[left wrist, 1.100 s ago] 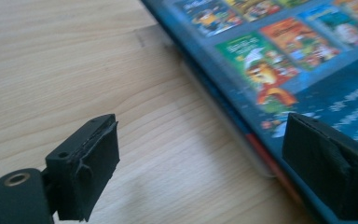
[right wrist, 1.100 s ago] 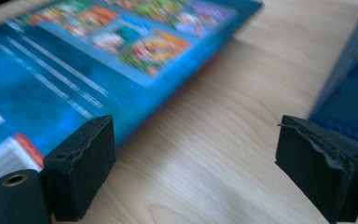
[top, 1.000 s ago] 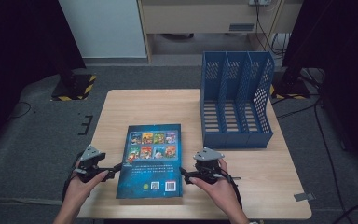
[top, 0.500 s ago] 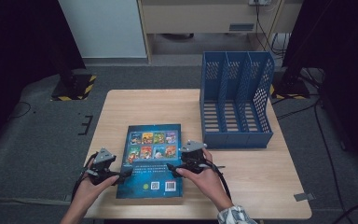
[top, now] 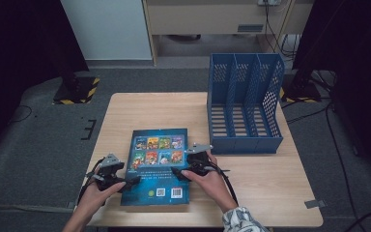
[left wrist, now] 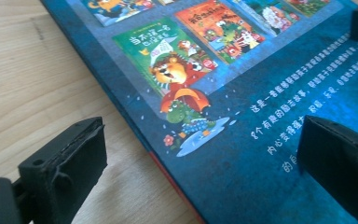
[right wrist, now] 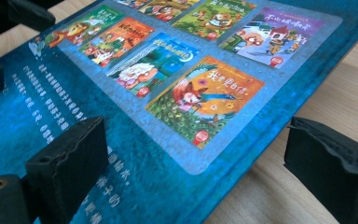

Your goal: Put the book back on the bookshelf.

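Note:
A blue picture book lies flat on the wooden table, back cover up. My left gripper sits at the book's left edge, open. Its jaws have just been opening. In the left gripper view one jaw stands over bare wood and the other over the cover, with the book's edge between them untouched. My right gripper is at the book's right edge, also open. In the right gripper view its jaws straddle that edge of the book without pressing on it.
A blue file rack with three slots stands at the table's back right, close behind the right hand. Bare wood stretches behind the book and along the front right. Dark floor and cables surround the table.
Both hands have moved inward to the book's side edges, the right one also slightly away from the person. The book has not moved.

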`<action>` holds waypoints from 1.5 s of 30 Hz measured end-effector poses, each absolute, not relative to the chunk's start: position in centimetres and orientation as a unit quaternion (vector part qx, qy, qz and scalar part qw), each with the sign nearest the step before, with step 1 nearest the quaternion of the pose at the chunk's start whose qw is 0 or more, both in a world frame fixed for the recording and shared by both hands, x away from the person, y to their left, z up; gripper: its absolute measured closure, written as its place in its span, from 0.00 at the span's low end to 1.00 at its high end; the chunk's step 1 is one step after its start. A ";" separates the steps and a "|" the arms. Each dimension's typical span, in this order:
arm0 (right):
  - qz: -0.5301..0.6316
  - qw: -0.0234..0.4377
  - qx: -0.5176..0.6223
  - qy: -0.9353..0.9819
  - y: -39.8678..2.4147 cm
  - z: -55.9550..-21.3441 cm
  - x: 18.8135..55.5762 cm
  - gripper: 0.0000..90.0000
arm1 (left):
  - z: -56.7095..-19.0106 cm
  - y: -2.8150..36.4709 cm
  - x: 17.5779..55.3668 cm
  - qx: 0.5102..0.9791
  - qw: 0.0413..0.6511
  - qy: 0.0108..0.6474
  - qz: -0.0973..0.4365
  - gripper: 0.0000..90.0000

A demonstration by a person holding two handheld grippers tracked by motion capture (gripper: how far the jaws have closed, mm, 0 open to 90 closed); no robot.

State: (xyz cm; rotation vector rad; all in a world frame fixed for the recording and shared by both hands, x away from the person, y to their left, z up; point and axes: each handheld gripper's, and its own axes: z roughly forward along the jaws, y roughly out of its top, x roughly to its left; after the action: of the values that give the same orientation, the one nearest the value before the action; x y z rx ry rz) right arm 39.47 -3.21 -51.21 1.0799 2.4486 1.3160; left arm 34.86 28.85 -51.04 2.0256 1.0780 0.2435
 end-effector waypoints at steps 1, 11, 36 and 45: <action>0.442 0.067 0.368 0.815 -3.3 -51.4 39.8 0.06 | -51.1 28.8 35.0 0.805 0.407 0.423 0.088 0.01; 0.458 0.024 0.377 0.805 -3.1 -52.2 40.9 0.05 | -51.6 28.8 35.6 0.801 0.417 0.425 0.064 0.00; 0.486 0.078 0.353 0.796 -2.2 -46.3 40.6 0.36 | -48.7 30.6 35.0 0.772 0.455 0.437 0.081 0.24; 0.493 0.090 0.338 0.796 -2.0 -43.3 40.4 0.47 | -46.6 31.7 34.6 0.750 0.478 0.446 0.104 0.40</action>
State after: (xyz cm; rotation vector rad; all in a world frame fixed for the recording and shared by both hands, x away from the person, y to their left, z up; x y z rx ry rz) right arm 40.44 -2.05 -43.32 1.0060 2.3687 1.4672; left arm 34.56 31.65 -46.59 1.8314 1.0882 0.2530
